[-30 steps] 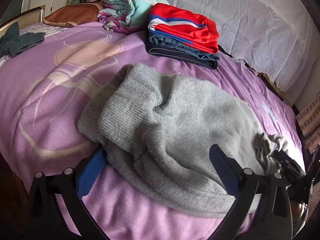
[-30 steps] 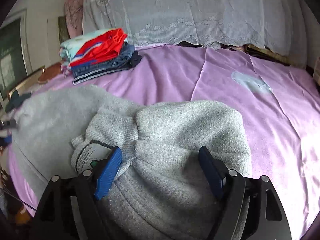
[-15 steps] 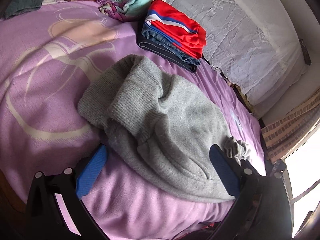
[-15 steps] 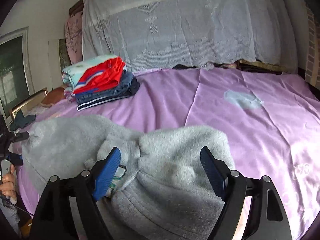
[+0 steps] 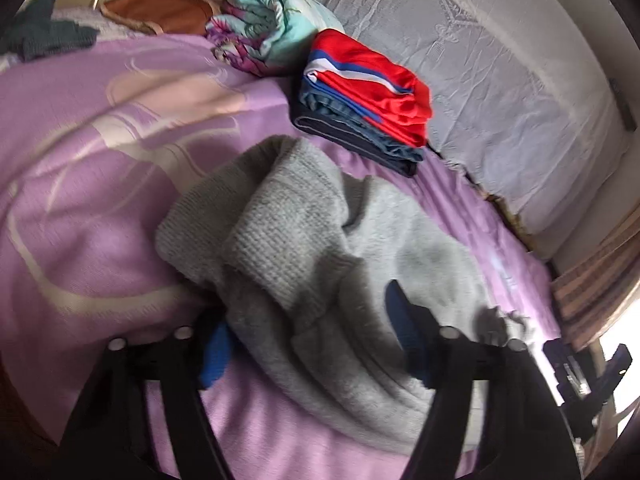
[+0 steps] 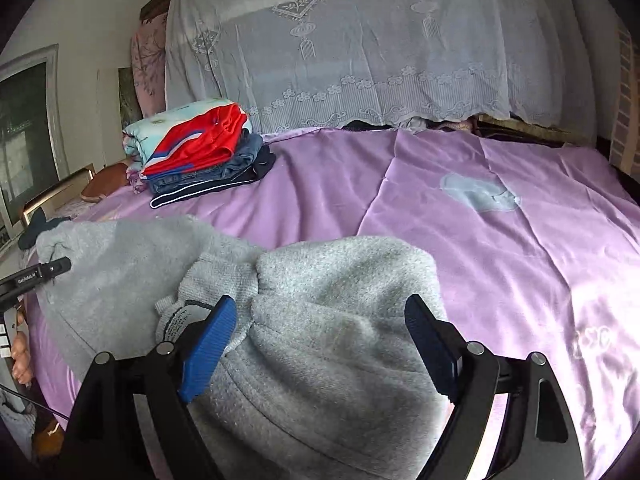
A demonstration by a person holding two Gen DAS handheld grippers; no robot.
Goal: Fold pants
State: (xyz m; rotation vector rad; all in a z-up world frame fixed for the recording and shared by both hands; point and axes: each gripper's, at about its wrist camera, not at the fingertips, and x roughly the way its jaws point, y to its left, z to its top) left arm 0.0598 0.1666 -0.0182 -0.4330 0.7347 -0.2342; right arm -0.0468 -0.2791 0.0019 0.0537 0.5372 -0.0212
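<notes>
The grey knitted pants lie in a loose heap on the purple bedsheet, near the edge of the bed where the person stands. In the left wrist view their long axis runs roughly from the ribbed cuffs at upper left down to the lower right, where the far end bunches up close to the other tool.

The left gripper sits low over the cuff end, its blue fingers apart with a thick fold of knit lying between them; nothing is pinched. The right gripper is likewise spread wide, straddling the waistband end (a printed care label shows just inside its left finger), and it too holds nothing.

So each tool has its own end of the garment directly ahead and below, and neither is clearly nearer. The pants look doubled over but rumpled, so the fold seems partly done at best; I judge the next move calls for closing on both ends and pulling along that long axis to flatten them.

A stack of folded clothes rests well apart, toward the lace-covered headboard.
</notes>
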